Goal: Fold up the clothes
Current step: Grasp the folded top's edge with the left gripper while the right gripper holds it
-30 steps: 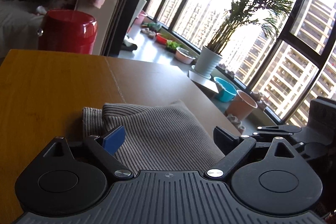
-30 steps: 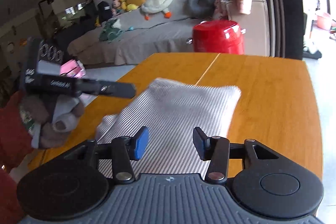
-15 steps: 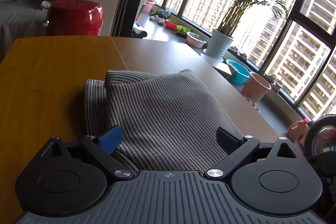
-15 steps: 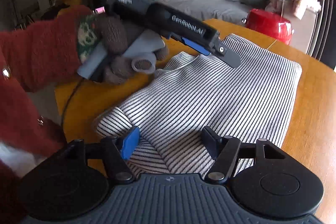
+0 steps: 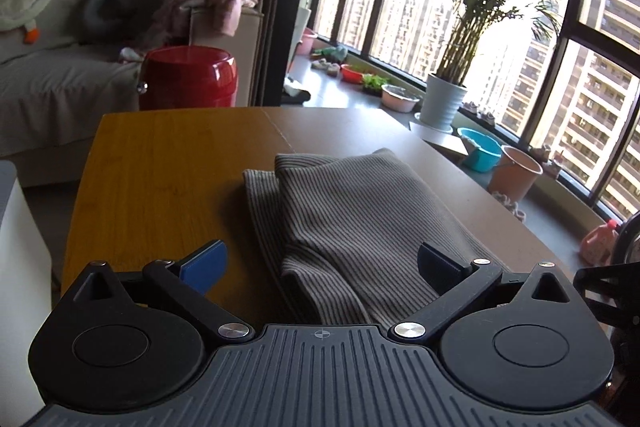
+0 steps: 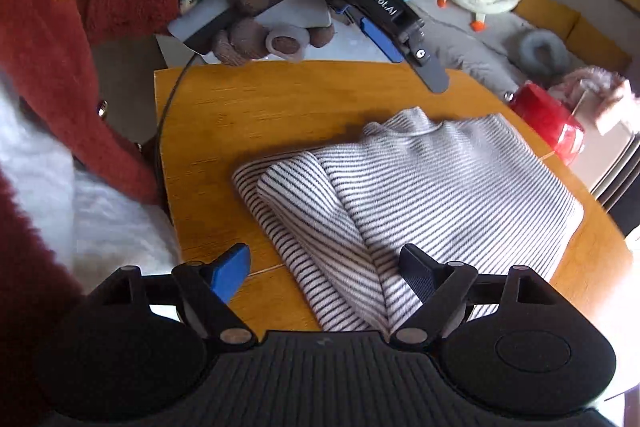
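A striped grey-and-white garment [image 5: 352, 219] lies folded into a rough rectangle on the wooden table [image 5: 160, 163]. In the right wrist view the striped garment [image 6: 420, 195] shows a folded sleeve flap on its left side. My left gripper [image 5: 320, 265] is open and empty, held above the garment's near end. It also shows in the right wrist view [image 6: 404, 47], raised above the table's far side in a gloved hand. My right gripper [image 6: 324, 273] is open and empty above the garment's near edge.
A red stool [image 5: 188, 79] stands past the table's far edge, with a grey sofa [image 5: 52, 83] behind it. A potted palm [image 5: 444, 99], a blue basin [image 5: 480, 149] and a pink bucket [image 5: 514, 177] sit along the window. The person's red sleeve [image 6: 80, 67] fills the left.
Both grippers have lifted and pulled back from the garment, and both have opened wider. The garment lies still, folded on the table.
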The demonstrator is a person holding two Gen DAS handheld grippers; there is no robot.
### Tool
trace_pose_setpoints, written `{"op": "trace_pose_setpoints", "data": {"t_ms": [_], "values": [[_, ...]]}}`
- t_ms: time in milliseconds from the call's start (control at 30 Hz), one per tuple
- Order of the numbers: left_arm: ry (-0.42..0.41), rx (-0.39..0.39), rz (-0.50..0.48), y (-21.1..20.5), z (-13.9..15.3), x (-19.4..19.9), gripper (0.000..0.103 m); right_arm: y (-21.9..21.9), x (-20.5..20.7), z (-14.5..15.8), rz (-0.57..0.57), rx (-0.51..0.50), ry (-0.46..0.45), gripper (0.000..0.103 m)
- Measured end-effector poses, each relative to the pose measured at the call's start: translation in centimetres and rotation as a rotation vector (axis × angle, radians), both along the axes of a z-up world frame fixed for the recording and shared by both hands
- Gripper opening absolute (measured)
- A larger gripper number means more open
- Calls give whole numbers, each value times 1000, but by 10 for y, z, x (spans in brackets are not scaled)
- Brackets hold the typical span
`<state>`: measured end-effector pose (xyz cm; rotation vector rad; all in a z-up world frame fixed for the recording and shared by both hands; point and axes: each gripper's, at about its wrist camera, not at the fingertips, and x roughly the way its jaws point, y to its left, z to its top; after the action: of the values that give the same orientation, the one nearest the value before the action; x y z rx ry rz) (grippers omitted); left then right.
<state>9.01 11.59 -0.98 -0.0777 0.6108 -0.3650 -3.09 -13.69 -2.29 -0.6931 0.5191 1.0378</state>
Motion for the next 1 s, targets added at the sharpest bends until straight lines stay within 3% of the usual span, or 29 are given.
{"op": "trace_pose_setpoints", "data": {"t_ms": [67,100,300,400,567,667,767,833,900,933,1000], "values": [[-22,34,-14,-1,2,-11,103,8,3,-6,-46,-16,-41,77],[-38,54,-32,-3,3,-15,103,8,10,-5,-77,3,0,76],[-143,218,-275,-24,4,-60,103,-29,82,10,-330,289,548,69],[-165,296,-410,-41,-1,-81,103,-43,91,6,-347,353,635,69],[-188,481,-558,-76,-31,-101,103,-50,89,3,-352,389,661,69],[-250,608,-549,-93,-54,-96,103,-51,91,1,-346,396,660,69],[-318,650,-528,-105,-65,-87,103,-41,93,4,-327,362,606,69],[-325,637,-543,-109,-65,-83,102,-39,87,10,-323,338,541,70],[-319,614,-568,-111,-64,-79,88,-41,74,19,-322,314,429,74],[-291,572,-578,-110,-63,-76,74,-43,66,25,-319,298,348,78],[-178,391,-539,-99,-56,-60,70,-46,46,32,-289,245,170,86]]}}
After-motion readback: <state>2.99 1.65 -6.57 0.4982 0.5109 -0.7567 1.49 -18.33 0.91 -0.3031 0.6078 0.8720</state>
